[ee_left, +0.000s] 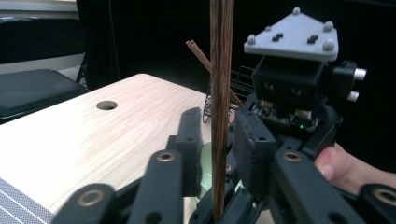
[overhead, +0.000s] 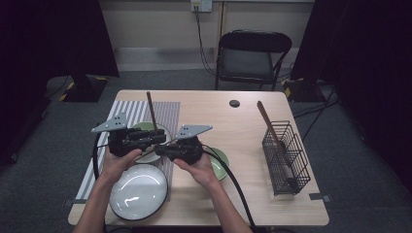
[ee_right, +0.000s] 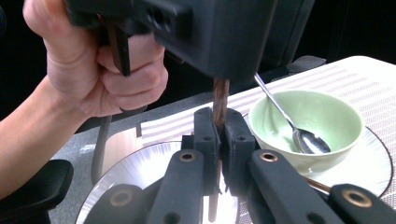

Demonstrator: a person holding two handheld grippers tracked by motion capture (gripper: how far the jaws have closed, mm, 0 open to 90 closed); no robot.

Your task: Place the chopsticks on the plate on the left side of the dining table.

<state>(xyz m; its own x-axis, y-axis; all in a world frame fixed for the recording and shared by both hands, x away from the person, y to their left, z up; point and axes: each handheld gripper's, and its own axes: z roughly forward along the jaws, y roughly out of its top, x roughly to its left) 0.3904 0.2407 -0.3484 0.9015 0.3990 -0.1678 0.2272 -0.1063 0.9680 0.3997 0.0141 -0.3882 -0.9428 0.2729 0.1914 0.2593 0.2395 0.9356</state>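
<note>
Both grippers grip one dark wooden chopstick [ee_left: 220, 93]: left gripper [ee_left: 215, 149] loosely, right gripper [ee_right: 218, 140] clamped; its view reveals a spoon [ee_right: 299, 135] in the green bowl [ee_right: 327, 116].

Upright chopsticks [ee_left: 221, 93] between tongs [ee_left: 219, 144]

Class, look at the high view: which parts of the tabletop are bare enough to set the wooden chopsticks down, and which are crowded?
Bare wood lies between the pale green bowl and the black wire basket, and around the small round hole. The striped placemat side is crowded with dishes.
</note>
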